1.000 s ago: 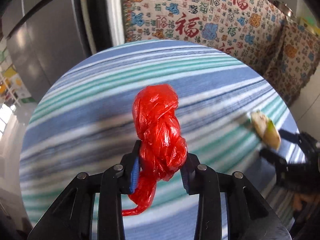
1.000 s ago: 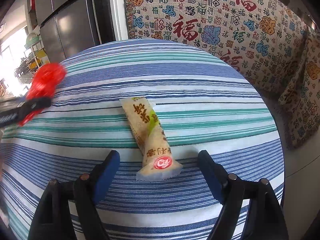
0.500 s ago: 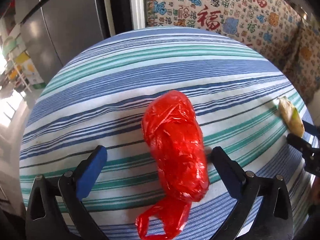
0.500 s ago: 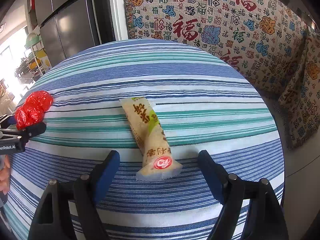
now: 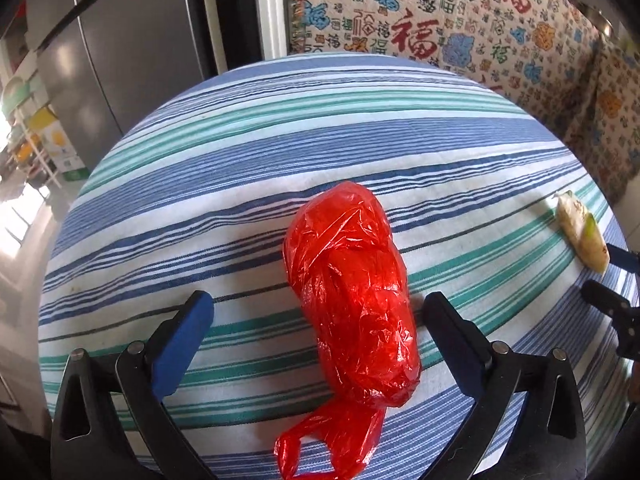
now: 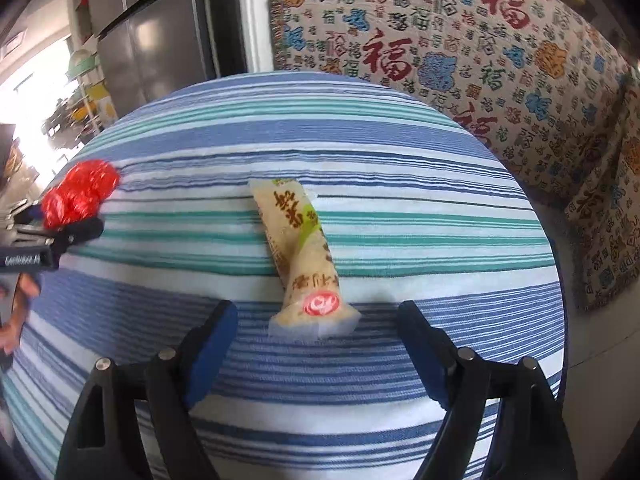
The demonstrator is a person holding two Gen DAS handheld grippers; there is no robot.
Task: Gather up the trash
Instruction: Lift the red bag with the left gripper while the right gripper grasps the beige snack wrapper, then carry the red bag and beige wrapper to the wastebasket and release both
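Red crumpled plastic bag [image 5: 352, 300], light and slippery, lay loose on striped worktop [image 5: 240, 184] between left gripper [image 5: 318, 326] fingers just spread wide; best pinched mid-bulge. Wrapper [image 6: 302, 256] ahead of wide-set right gripper [image 6: 316, 332].

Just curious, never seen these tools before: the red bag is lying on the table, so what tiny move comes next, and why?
Probably the right gripper eases forward and closes on the snack wrapper: its fingers stand open either side of the wrapper's near end.
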